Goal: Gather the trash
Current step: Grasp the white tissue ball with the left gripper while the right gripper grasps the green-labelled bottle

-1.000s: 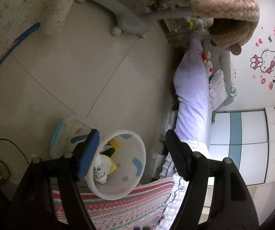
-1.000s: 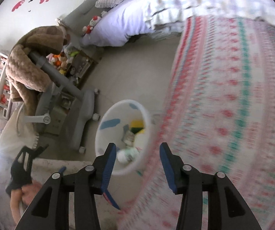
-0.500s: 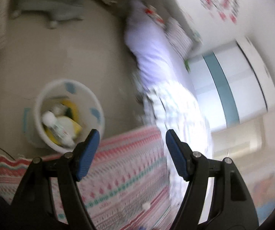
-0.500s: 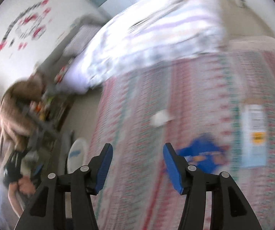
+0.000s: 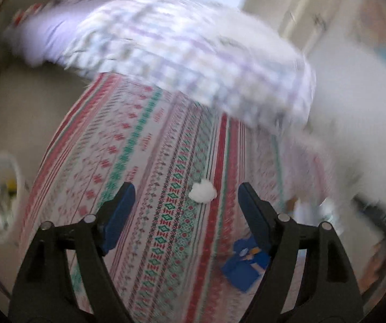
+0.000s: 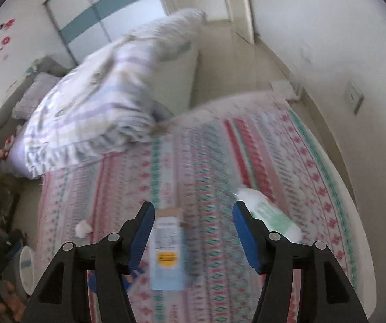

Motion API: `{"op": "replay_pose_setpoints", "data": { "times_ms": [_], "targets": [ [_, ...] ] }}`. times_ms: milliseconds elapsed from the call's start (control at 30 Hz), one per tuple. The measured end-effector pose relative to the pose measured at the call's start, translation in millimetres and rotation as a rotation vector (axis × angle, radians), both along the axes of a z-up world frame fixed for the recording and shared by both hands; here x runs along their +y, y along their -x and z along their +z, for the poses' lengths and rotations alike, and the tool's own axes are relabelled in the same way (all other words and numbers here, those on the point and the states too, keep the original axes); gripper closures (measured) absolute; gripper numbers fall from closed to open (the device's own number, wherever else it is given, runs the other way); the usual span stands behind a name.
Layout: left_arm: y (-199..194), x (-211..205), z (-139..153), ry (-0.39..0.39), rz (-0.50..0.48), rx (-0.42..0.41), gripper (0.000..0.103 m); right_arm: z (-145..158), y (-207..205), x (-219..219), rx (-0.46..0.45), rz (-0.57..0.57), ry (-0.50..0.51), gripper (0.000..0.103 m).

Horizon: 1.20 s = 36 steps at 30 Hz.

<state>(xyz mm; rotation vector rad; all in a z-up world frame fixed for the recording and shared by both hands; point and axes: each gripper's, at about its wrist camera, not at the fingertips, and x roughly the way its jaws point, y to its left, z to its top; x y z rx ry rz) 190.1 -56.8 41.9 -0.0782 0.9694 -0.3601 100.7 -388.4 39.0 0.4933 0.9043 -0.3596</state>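
Both grippers' jaws just opening, empty: left gripper (image 5: 185, 202) center over tissue (image 5: 202, 192); right gripper (image 6: 194, 224) straddle box (image 6: 167, 250) squarely.

Lighting: soft, even daylight; no hard shadows. Left wrist view: heavy motion blur, quilt (image 5: 193, 53) smeared, right side washed out white. Right wrist view: milder blur. Both: fisheye bending, dark vignetted corners.
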Motion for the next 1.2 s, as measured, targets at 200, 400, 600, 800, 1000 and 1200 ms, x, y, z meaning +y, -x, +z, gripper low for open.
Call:
{"op": "replay_pose_setpoints", "data": {
  "times_ms": [200, 400, 600, 800, 1000, 1200],
  "targets": [
    [-19, -51, -38, -0.164, -0.129, 0.051, 0.024, -28, 4, -30, 0.089, -0.092, -0.028, 0.041],
    [-40, -73, -60, -0.261, -0.175, 0.069, 0.024, -41, -8, -11, 0.151, -0.027, -0.003, 0.041],
    [-45, -87, -85, -0.295, -0.21, 0.102, 0.05, -47, -20, 18, 0.179, 0.083, 0.016, 0.041],
    [-41, -79, -64, -0.152, -0.213, 0.114, 0.081, -38, -3, -18, 0.18, -0.045, 0.115, 0.03],
    [-35, -59, -25, 0.033, -0.188, 0.148, 0.081, -73, 12, -70, 0.299, -0.179, 0.039, 0.027],
    [-21, -36, 1, 0.142, -0.183, 0.176, 0.081, -73, -12, -47, 0.281, -0.041, 0.064, 0.027]
  ]
}}
